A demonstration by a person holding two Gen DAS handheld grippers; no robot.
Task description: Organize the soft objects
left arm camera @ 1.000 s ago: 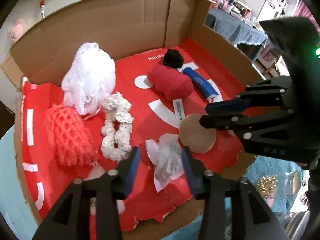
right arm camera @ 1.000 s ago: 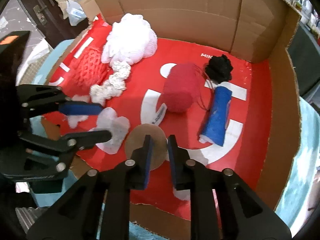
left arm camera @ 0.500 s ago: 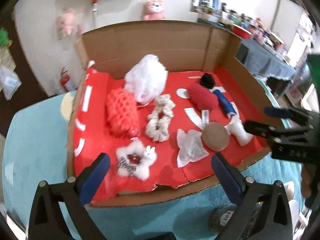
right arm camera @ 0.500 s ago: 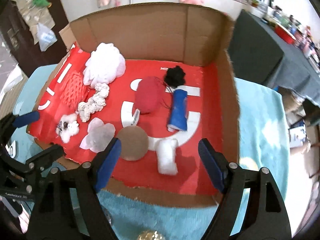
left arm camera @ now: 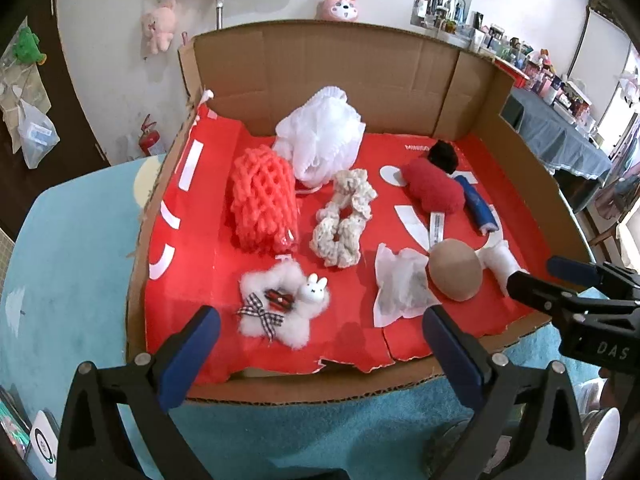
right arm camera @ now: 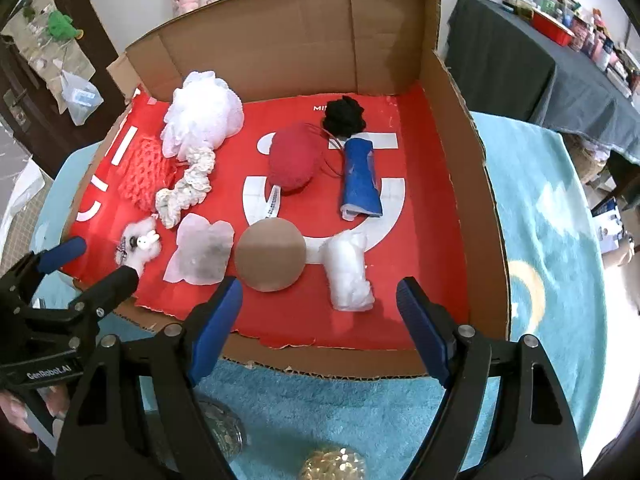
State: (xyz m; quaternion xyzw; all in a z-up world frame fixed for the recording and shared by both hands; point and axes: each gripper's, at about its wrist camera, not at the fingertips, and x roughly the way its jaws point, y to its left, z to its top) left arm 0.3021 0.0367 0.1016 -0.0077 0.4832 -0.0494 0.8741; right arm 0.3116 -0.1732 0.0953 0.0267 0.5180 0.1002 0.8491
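A red-lined cardboard tray (left arm camera: 192, 240) (right arm camera: 424, 184) holds several soft things: a white mesh pouf (left arm camera: 320, 136) (right arm camera: 204, 114), an orange net sponge (left arm camera: 260, 200), a cream scrunchie (left arm camera: 344, 220), a red plush roll (left arm camera: 434, 192) (right arm camera: 294, 156), a blue roll (right arm camera: 360, 178), a black scrunchie (right arm camera: 344, 114), a brown round puff (left arm camera: 456, 270) (right arm camera: 270, 254), a white sachet (left arm camera: 402, 286) (right arm camera: 200, 254), a white cotton wad (right arm camera: 348, 270) and a fluffy bunny clip (left arm camera: 280, 304). My left gripper (left arm camera: 316, 346) and right gripper (right arm camera: 316, 320) are open and empty, above the tray's near edge.
The tray sits on a teal fluffy rug (right arm camera: 540, 240). Glass jars (right arm camera: 224, 436) stand on the rug near the front. A table with a dark cloth (right arm camera: 520, 60) stands at the right. Plush toys hang on the back wall (left arm camera: 160, 24).
Both grippers have opened wide and pulled back and up from the tray. The right gripper has let go of the white cotton wad, which now lies beside the brown puff.
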